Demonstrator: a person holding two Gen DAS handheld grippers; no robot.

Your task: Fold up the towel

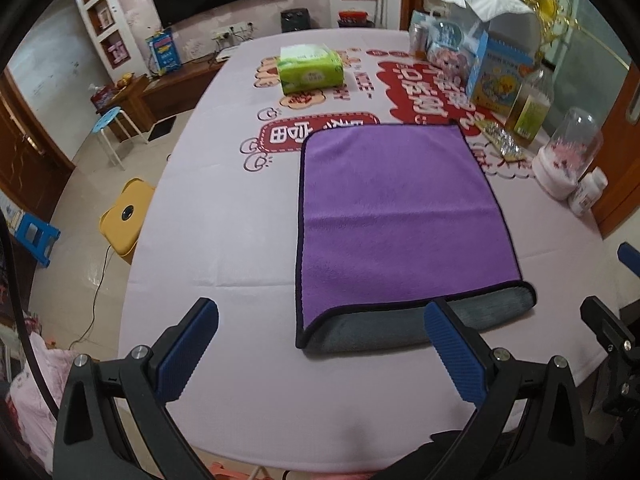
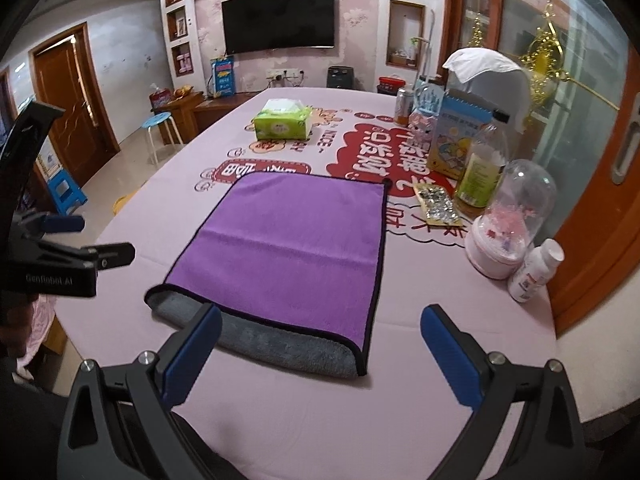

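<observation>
A purple towel [image 1: 400, 216] with a grey underside and black trim lies on the pink tablecloth [image 1: 224, 208], folded once, its grey fold at the near edge. My left gripper [image 1: 320, 324] is open and empty, just short of the towel's near left corner. In the right wrist view the towel [image 2: 288, 248] lies ahead, and my right gripper [image 2: 320, 332] is open and empty over its near right corner. The left gripper's body [image 2: 60, 256] shows at the left edge of that view.
A green tissue box [image 1: 310, 70] sits at the far middle of the table. Along the right side stand a bottle [image 2: 480, 176], a glass dome [image 2: 504, 228], a small white bottle [image 2: 534, 270], a foil pack [image 2: 436, 204] and boxes [image 2: 456, 136]. Stools stand on the floor at left.
</observation>
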